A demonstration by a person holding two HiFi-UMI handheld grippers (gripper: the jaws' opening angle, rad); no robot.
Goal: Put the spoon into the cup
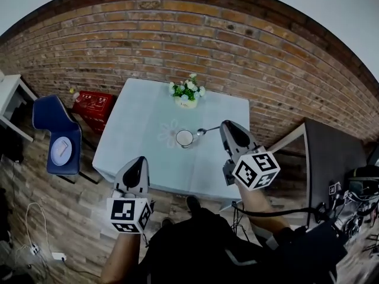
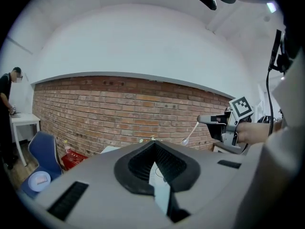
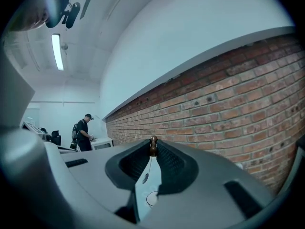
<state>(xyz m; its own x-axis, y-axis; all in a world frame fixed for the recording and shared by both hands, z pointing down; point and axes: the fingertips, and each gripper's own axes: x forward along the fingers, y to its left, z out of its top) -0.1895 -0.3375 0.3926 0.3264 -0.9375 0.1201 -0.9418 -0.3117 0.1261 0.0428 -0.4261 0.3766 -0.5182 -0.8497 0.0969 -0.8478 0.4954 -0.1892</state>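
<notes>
A white cup point(image 1: 185, 138) stands near the middle of the pale blue table point(image 1: 148, 111). My right gripper point(image 1: 224, 125) is shut on the handle of a metal spoon point(image 1: 207, 131), and the spoon's bowl reaches toward the cup's right rim. In the right gripper view the spoon point(image 3: 148, 168) hangs from the jaw tips point(image 3: 153, 144) above the cup's rim point(image 3: 151, 198). My left gripper point(image 1: 141, 158) is lower, at the table's near edge, shut and holding nothing. From the left gripper point(image 2: 153, 143), the right gripper point(image 2: 202, 119) and the spoon point(image 2: 190, 135) show in the air.
A pot of white flowers point(image 1: 186, 92) stands at the table's far edge, by the brick wall. A blue chair point(image 1: 56, 135) and a red crate point(image 1: 95, 105) are left of the table, a dark cabinet point(image 1: 331, 152) to its right. A person point(image 3: 83, 132) stands far off.
</notes>
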